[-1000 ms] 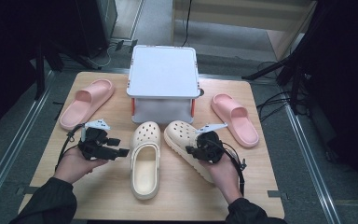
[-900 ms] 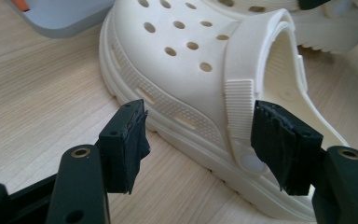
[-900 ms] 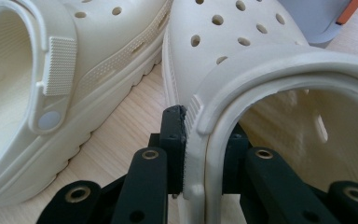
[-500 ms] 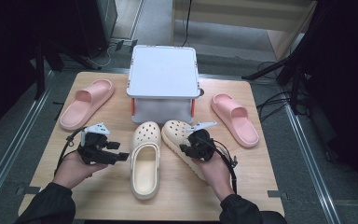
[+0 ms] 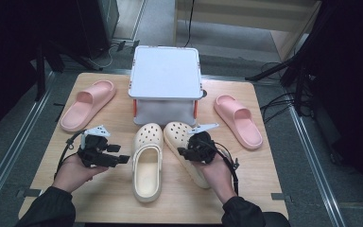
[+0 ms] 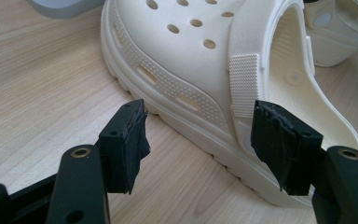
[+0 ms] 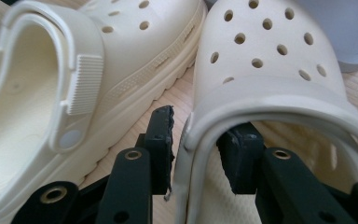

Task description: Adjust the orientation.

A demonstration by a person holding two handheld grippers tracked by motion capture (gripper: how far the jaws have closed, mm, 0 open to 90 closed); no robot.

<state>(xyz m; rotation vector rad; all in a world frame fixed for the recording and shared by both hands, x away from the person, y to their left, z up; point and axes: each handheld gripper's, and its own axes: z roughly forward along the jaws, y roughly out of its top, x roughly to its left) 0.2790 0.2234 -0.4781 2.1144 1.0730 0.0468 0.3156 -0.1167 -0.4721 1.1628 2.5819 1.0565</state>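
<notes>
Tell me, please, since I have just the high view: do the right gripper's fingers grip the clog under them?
Observer: The right gripper straddles the rim of the right clog, one finger outside and one inside. Its fingers have just been opening, and the inner one stands off the rim.
Operator: Thank you. What about the left gripper's fingers?
Observer: The left gripper is open. Its fingers point at the side of the left clog, near the strap rivet, without touching it.
</notes>
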